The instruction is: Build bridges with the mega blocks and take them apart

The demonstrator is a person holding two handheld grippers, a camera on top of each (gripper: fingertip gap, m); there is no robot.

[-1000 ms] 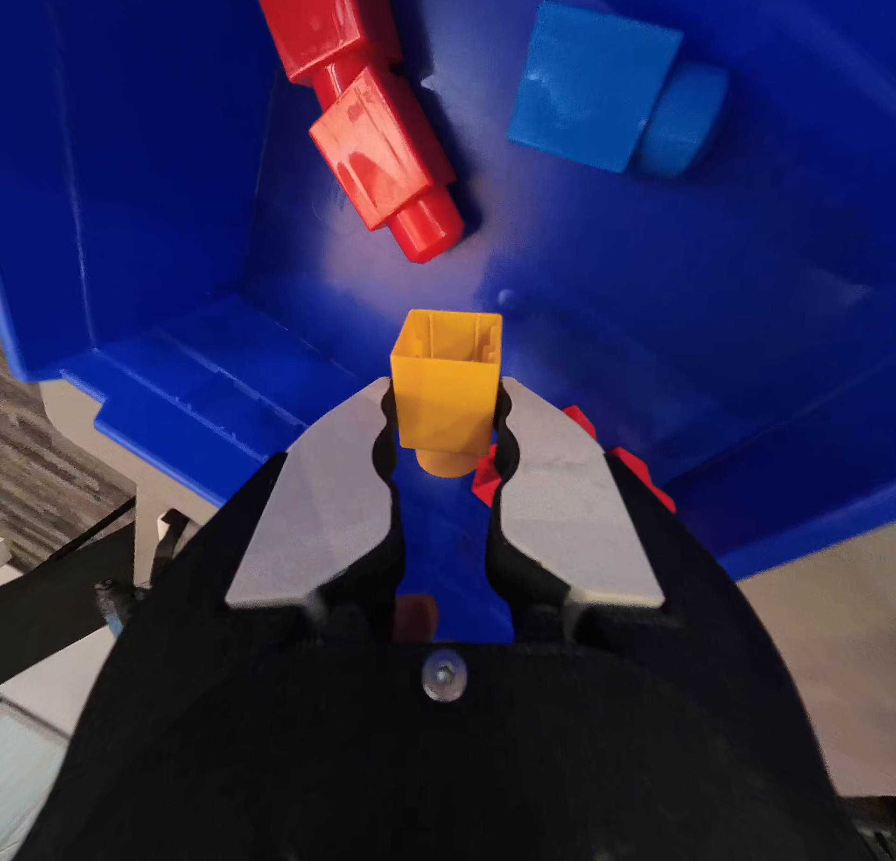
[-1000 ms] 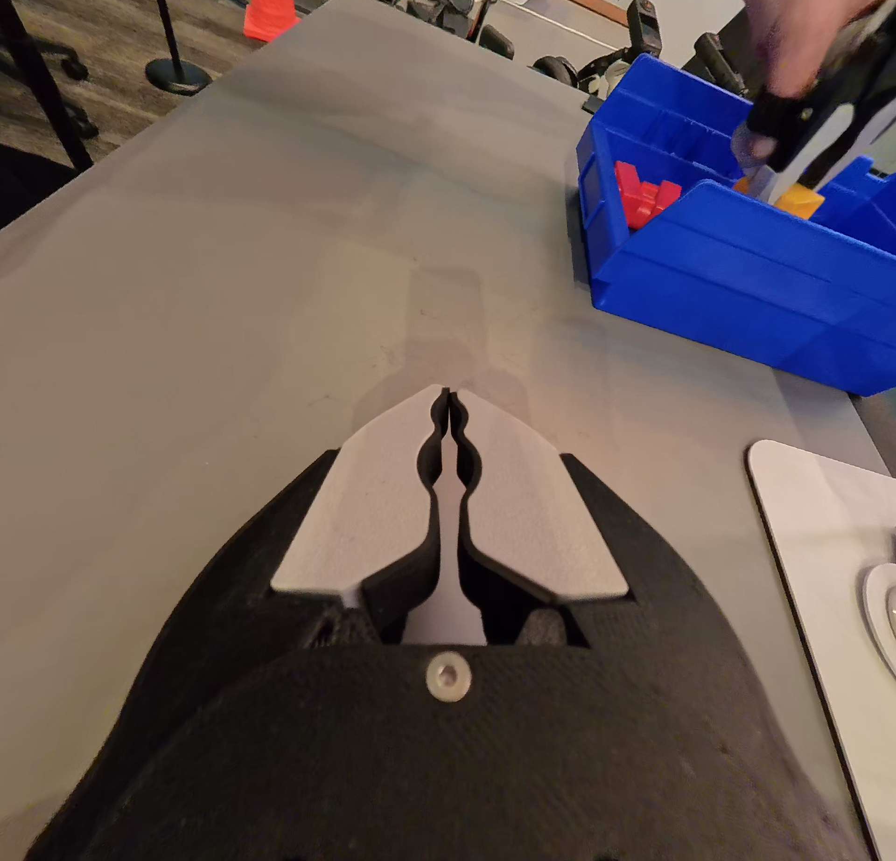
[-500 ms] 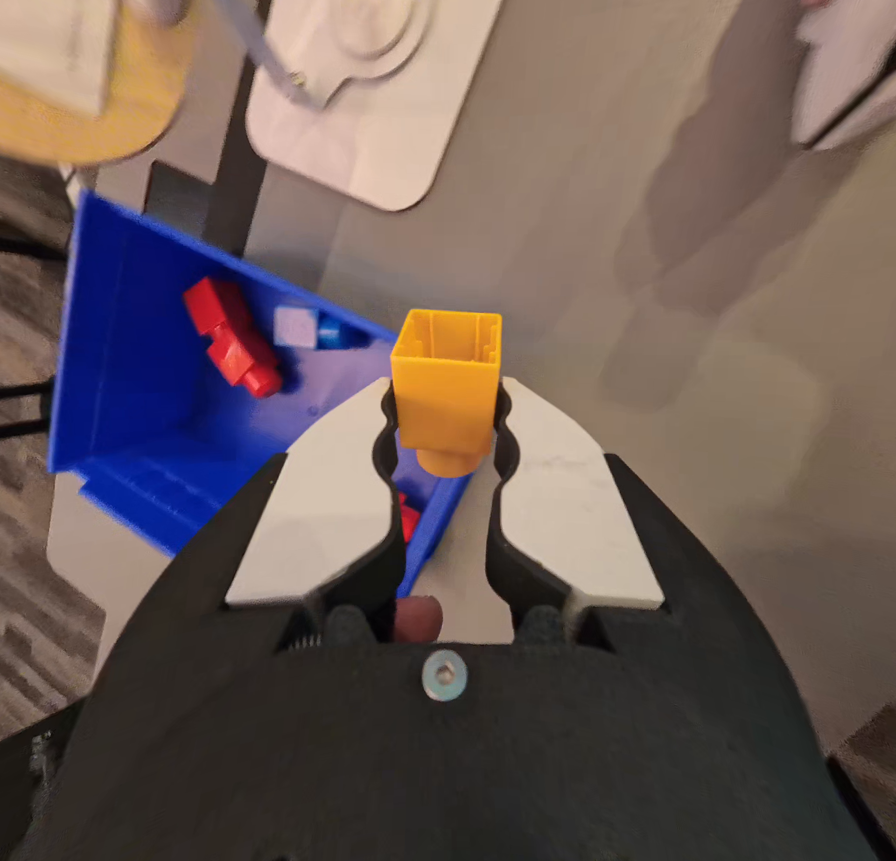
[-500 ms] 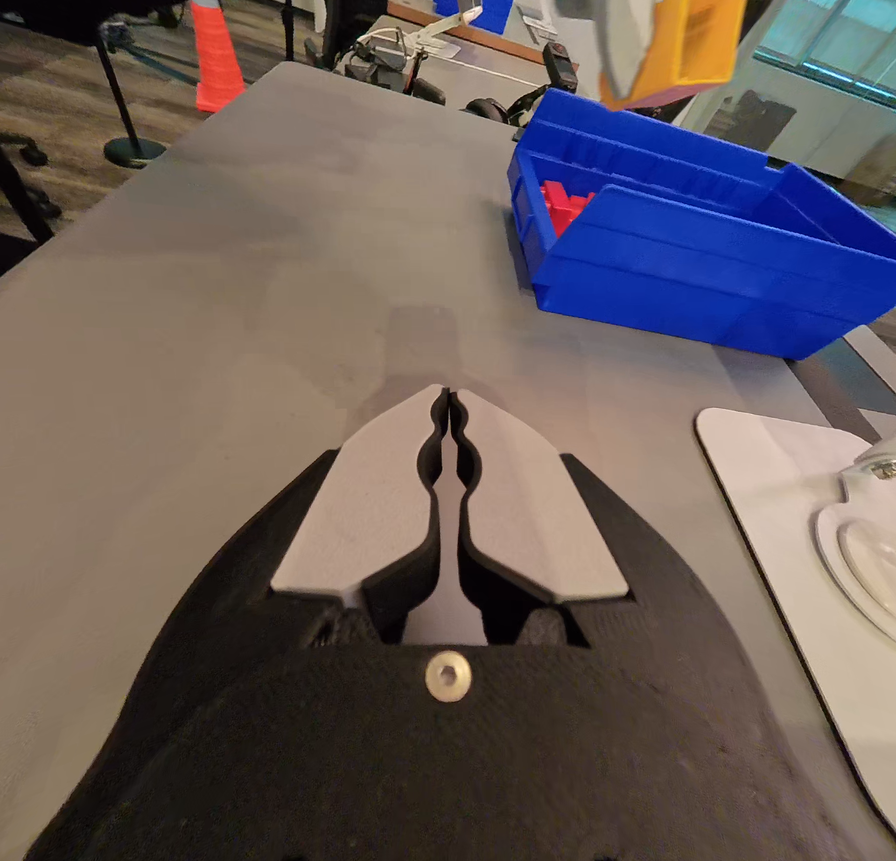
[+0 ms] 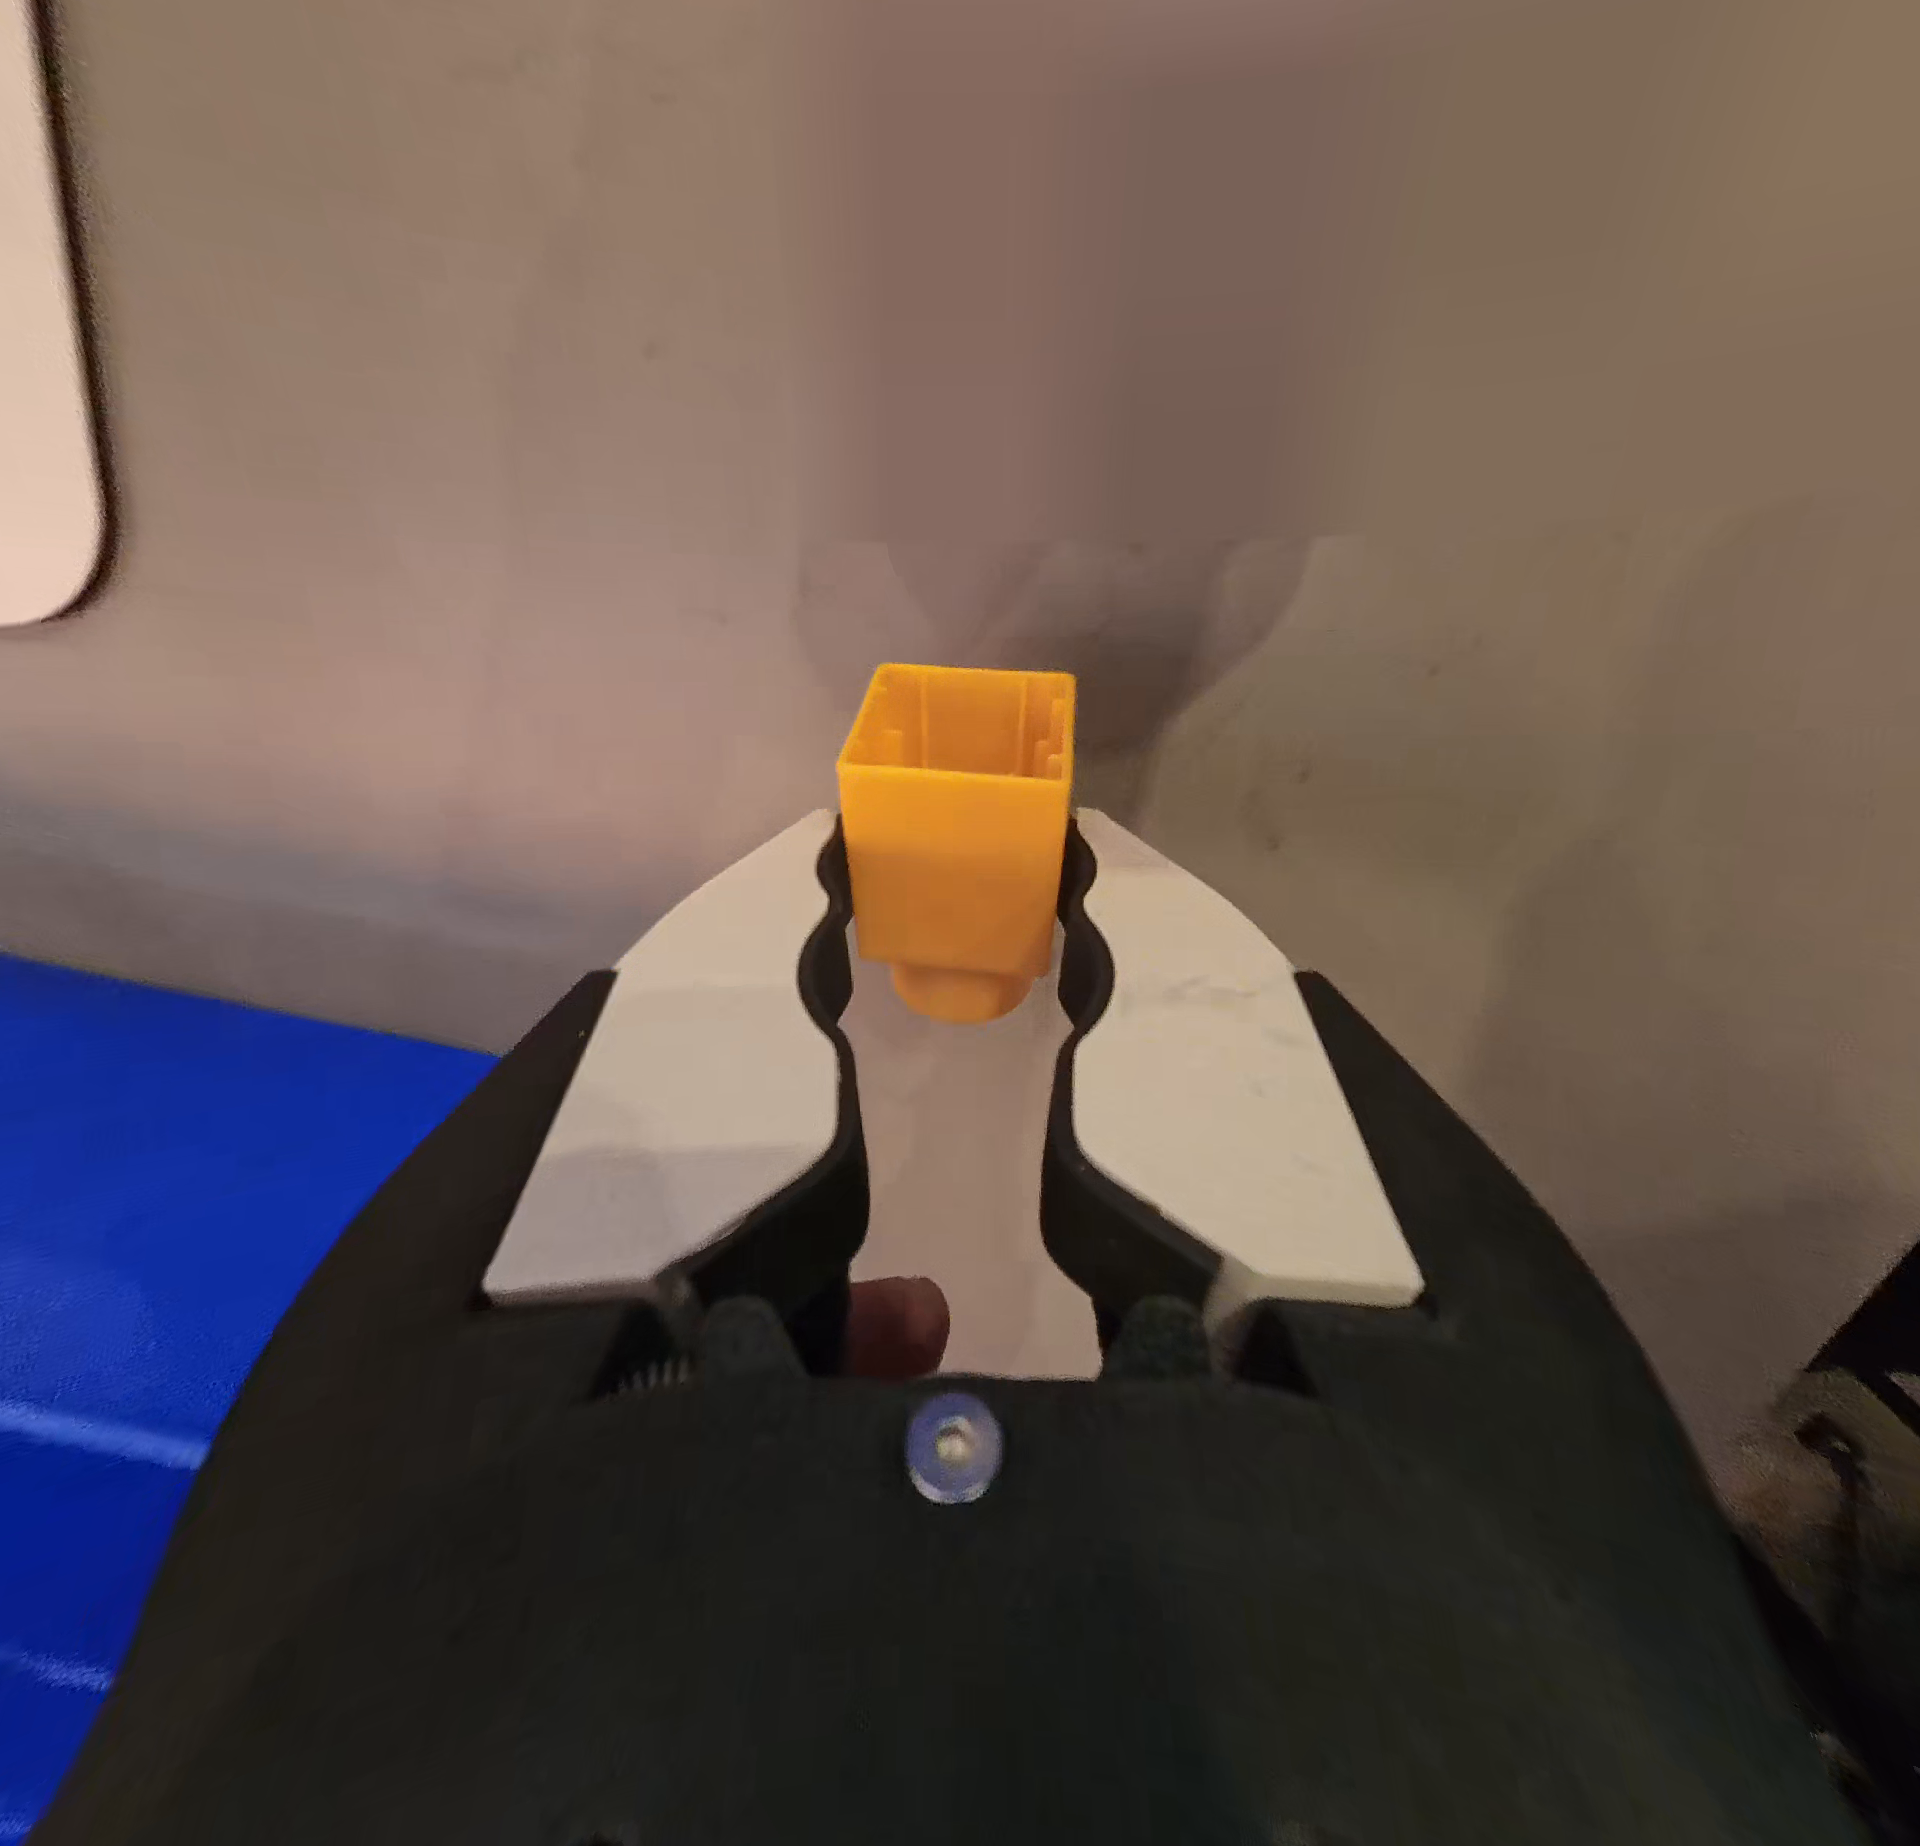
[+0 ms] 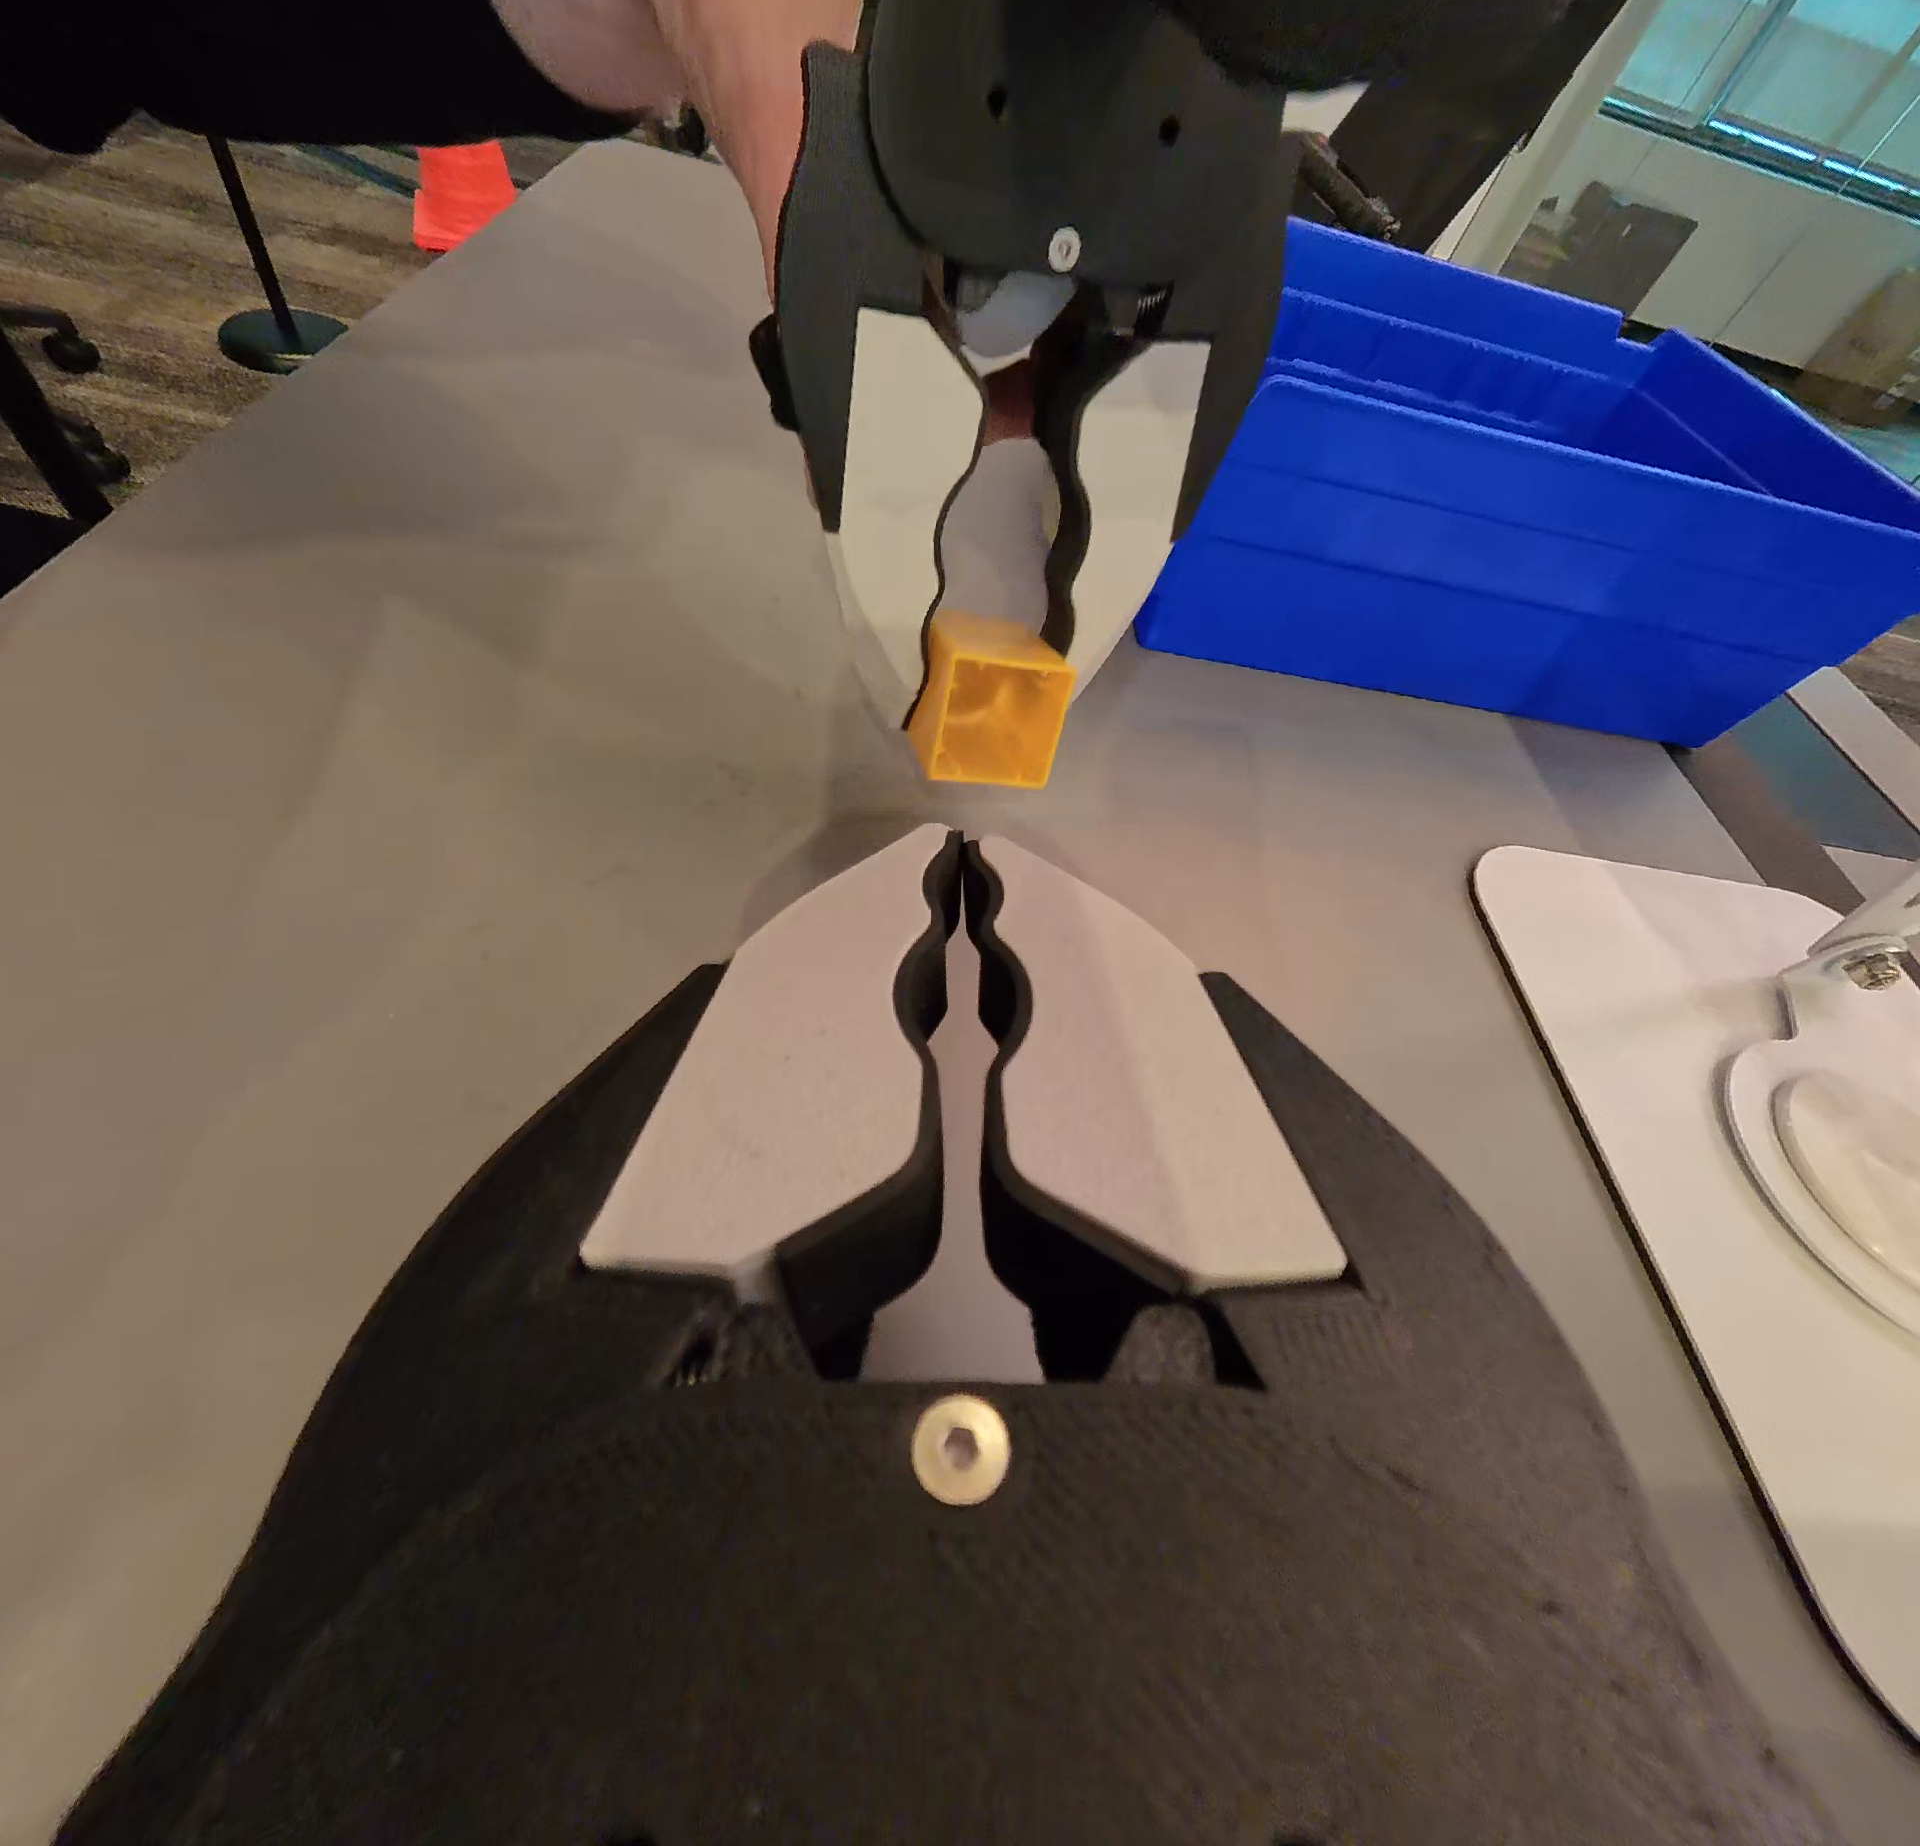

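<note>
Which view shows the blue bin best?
Right wrist view: the blue bin sits on the grey table with rim, front wall and side all visible. The left wrist view catches only a blurred blue patch at its lower left edge.

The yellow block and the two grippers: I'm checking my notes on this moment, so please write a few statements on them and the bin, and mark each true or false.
1. The left gripper holds a yellow block between its pads. True.
2. The block's hollow open end points away from the left gripper's body, its stud toward it. True.
3. The right gripper grips a red block. False: its fingertips are shut together with nothing between them.
4. The yellow block lies inside the blue bin. False: it is held over the grey table, outside the bin.
5. In the right wrist view, a white mat lies on the table to the right. True.
</note>
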